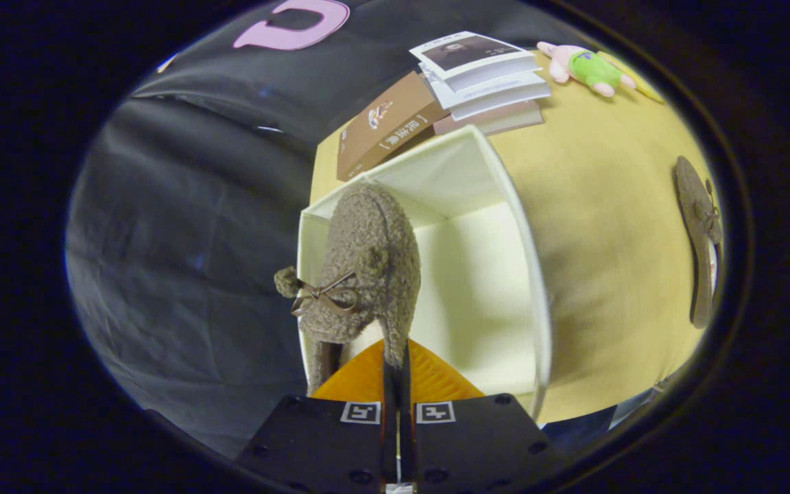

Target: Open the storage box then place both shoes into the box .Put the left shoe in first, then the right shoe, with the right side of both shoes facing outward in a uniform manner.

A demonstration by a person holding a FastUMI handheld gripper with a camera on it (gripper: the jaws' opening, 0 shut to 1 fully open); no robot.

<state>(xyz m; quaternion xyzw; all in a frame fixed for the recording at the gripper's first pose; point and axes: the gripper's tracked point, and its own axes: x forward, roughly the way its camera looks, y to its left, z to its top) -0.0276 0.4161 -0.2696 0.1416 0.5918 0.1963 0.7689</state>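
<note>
A fuzzy brown slipper point(367, 267) w/ a bow is clamped at its rim by the gripper point(395, 374), fingers pressed together on it. It is held just ahead, over the open white storage box point(529, 274). The 2nd slipper point(700, 240) is seen well apart, to the right, on the yellow table point(607, 226). Stacked books point(450, 89) and a plush toy point(587, 68) lie beyond the box.

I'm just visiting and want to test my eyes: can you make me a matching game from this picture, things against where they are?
Things:
1. fuzzy shoe
2. second shoe
3. plush toy
4. stack of books

Places:
A. lying flat on the table, well away from the white box
B. pinched in the hand-held gripper, at the box's opening
C. just beyond the box
D. beside the books

Pairs: 1-B, 2-A, 3-D, 4-C
</note>
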